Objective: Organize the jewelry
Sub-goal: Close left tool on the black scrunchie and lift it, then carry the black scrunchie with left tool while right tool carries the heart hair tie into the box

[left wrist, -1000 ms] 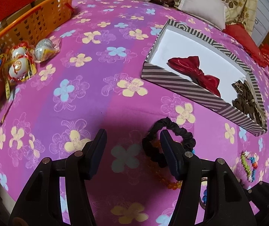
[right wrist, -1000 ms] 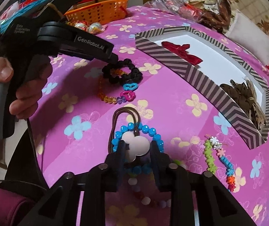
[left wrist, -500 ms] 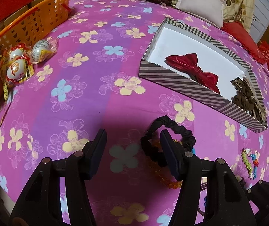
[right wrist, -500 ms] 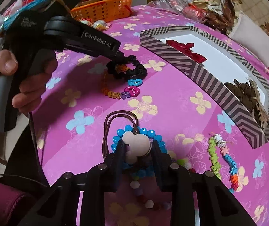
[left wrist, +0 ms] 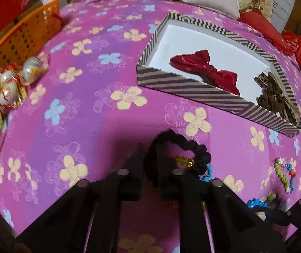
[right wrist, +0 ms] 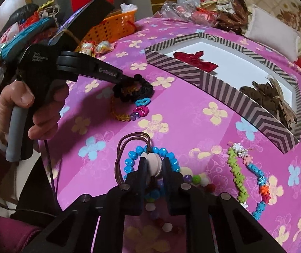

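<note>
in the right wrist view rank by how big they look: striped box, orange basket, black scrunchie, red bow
1. striped box
2. orange basket
3. and 4. red bow and black scrunchie look alike, and the scrunchie is nearer, so no ranking.

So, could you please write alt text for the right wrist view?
The right claw pinches a pale round bead of a hair tie on a pink flowered cloth. Further back, the left claw grips a black scrunchie beside a striped box.

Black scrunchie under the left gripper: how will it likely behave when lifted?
The black scrunchie looks like gathered fabric, so probably soft, light and floppy, sagging from the left gripper, whose jaws have just closed on its band. It overlaps the amber bead bracelet, which might snag and drag along.
</note>
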Demonstrator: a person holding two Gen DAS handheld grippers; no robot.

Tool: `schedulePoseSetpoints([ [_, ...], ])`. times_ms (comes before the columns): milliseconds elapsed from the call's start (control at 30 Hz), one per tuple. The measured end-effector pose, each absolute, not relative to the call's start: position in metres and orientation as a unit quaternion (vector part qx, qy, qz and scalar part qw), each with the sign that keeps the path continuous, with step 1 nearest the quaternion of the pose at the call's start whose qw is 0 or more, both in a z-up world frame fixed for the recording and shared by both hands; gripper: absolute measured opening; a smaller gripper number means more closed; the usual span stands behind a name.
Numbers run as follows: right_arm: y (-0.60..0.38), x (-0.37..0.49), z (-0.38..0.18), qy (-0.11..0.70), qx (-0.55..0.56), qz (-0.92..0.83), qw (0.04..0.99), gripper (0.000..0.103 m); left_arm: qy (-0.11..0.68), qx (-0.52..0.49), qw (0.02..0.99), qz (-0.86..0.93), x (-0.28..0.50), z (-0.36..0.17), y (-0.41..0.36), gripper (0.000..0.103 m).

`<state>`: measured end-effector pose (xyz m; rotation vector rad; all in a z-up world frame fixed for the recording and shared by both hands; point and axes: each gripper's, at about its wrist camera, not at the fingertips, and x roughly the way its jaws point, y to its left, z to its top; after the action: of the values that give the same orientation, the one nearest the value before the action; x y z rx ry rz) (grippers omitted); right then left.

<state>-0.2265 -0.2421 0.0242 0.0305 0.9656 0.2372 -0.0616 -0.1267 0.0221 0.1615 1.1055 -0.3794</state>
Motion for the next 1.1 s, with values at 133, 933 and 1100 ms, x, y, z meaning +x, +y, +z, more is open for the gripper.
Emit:
schedulePoseSetpoints([
  [133, -0.246, -0.23, 0.027, 0.456, 0.032, 0.117, 0.882, 0.006, 0.509, 0.055, 0.841, -0.176, -0.063, 0.034, -0.117, 0.004],
  [933, -0.266, -0.248, 0.1, 0.379, 0.077, 0.109, 0.916, 0.006, 0.448, 0.035, 0.87, -0.202, -0.101, 0.127, -0.107, 0.004],
  [1100, -0.273, -0.247, 0.111, 0.369, 0.075, 0.098, 0.921, 0.006, 0.435, 0.051, 0.877, -0.199, -0.109, 0.136, -0.117, 0.004],
])
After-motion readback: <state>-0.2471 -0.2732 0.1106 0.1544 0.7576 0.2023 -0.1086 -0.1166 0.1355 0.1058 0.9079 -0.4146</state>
